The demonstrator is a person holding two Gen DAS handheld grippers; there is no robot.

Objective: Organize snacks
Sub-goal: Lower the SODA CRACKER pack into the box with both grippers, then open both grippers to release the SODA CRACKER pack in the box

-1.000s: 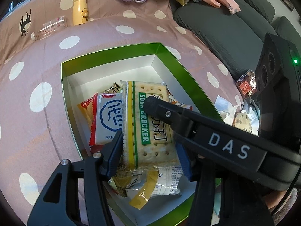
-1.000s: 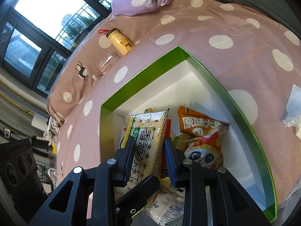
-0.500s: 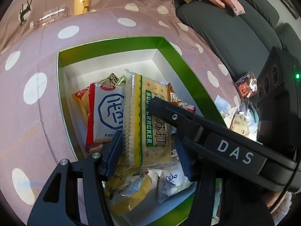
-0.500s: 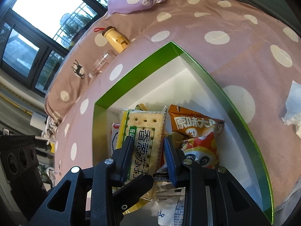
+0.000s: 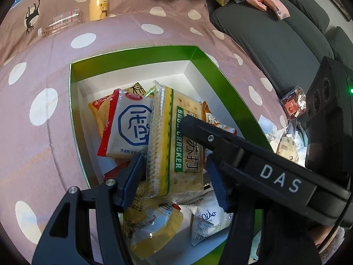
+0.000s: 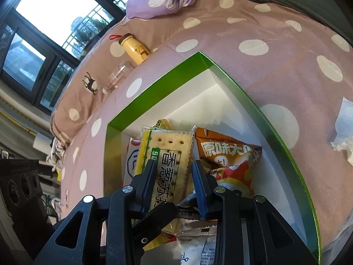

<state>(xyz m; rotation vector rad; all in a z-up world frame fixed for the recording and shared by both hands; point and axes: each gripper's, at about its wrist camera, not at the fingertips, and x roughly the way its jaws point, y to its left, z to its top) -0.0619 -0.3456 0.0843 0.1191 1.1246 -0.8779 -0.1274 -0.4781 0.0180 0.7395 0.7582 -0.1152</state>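
Note:
A clear pack of soda crackers [image 5: 174,145] with a green and yellow label stands tilted over the snacks in the green-rimmed white box [image 5: 136,52]. My left gripper [image 5: 176,178] straddles its lower end. Its jaws are opening, and thin gaps show between the blue pads and the pack. My right gripper [image 6: 174,176] is shut on the same cracker pack [image 6: 167,154], with both pads pressing its sides. One right finger [image 5: 220,141] crosses the pack in the left wrist view. Under it lie a white-and-red packet [image 5: 130,128], an orange bag [image 6: 229,154] and a yellow cake wrapper [image 5: 154,229].
The box [image 6: 154,86] rests on a pink polka-dot cover. A yellow bear bottle [image 5: 98,4] and a clear bottle [image 5: 59,23] lie beyond it. Grey sofa cushions [image 5: 275,33] rise at the right, with loose snack packets [image 5: 294,106] and a crumpled tissue [image 6: 344,132] beside the box.
The left gripper's pads have spread slightly and come off the sides of the cracker pack. The right gripper keeps its grip on it.

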